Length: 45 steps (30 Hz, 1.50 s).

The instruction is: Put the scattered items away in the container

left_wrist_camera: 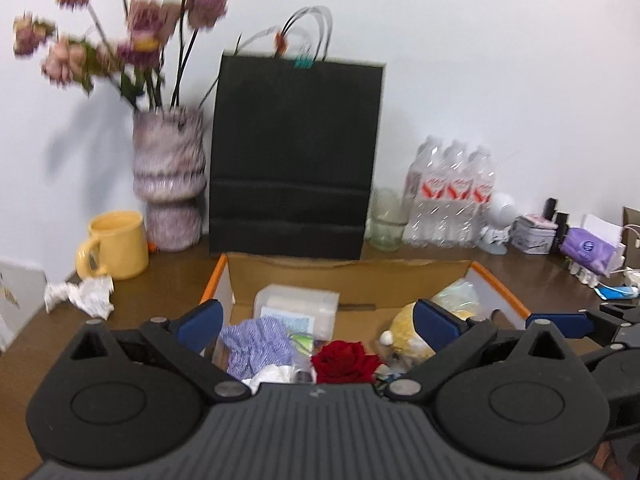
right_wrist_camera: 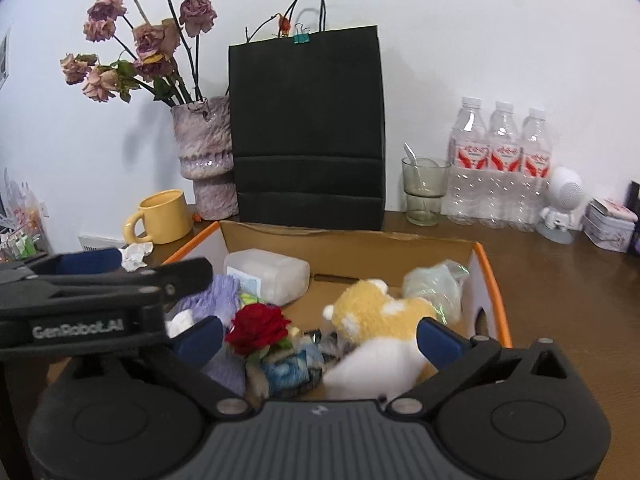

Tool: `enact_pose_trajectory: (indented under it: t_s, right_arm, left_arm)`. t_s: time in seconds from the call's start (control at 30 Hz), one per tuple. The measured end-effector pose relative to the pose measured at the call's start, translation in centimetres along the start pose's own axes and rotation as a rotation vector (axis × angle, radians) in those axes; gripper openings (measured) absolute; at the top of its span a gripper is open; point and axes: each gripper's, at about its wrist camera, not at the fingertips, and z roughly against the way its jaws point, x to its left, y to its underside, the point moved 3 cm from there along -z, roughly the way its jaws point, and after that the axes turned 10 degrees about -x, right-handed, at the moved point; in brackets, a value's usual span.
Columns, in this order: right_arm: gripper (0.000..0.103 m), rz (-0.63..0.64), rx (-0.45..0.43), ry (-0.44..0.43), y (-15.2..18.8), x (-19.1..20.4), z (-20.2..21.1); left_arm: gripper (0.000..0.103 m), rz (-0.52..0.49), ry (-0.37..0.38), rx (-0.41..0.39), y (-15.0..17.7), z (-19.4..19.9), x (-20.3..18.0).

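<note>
Hovering over the cardboard box (right_wrist_camera: 352, 246) at centre frame: left claw (left_wrist_camera: 318, 320) spread wide and gripping nothing, right claw (right_wrist_camera: 320, 338) likewise released and empty, its blue pads (right_wrist_camera: 438, 342) flanking the box contents. Reaching in from the left edge of the right wrist view, the left claw's black side.

Lying inside the box, with its orange-edged flaps (right_wrist_camera: 496, 292) folded outward:
- translucent plastic tub (right_wrist_camera: 268, 274) resting at the back left
- lavender cloth (right_wrist_camera: 218, 296) bunching at the left
- red rose (right_wrist_camera: 258, 326) sitting near the front middle, above a small blue packet (right_wrist_camera: 288, 374)
- yellow-and-white plush toy (right_wrist_camera: 380, 328) sprawling at the right, slightly blurred
- clear crinkled bag (right_wrist_camera: 434, 284) leaning in the back right corner

Still lying on the counter (right_wrist_camera: 560, 280) outside the box, at left of frame just below the yellow mug (right_wrist_camera: 164, 216): crumpled white paper (left_wrist_camera: 82, 294).

Standing behind the box along the wall: black paper bag (right_wrist_camera: 308, 132), mottled vase (right_wrist_camera: 206, 156) holding dried roses (right_wrist_camera: 148, 40), green glass (right_wrist_camera: 424, 190) holding a spoon, three water bottles (right_wrist_camera: 500, 168).
</note>
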Motion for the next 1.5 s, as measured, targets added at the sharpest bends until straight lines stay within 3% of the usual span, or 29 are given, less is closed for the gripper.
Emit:
enact_pose_trajectory:
  t_s: [0.2, 0.7, 1.5]
  right_arm:
    - [0.103, -0.031, 0.025, 0.002, 0.6, -0.4, 4.3]
    - [0.103, 0.005, -0.007, 0.009, 2.5, 1.8, 13.2]
    - [0.103, 0.0, -0.041, 0.039, 3.5, 2.5, 16.7]
  left_arm:
    - [0.103, 0.026, 0.024, -0.026, -0.3, 4.6, -0.5]
    - [0.103, 0.015, -0.019, -0.02, 0.7, 13.5, -1.1]
    - [0.103, 0.046, -0.023, 0.023, 2.4, 16.8, -0.9]
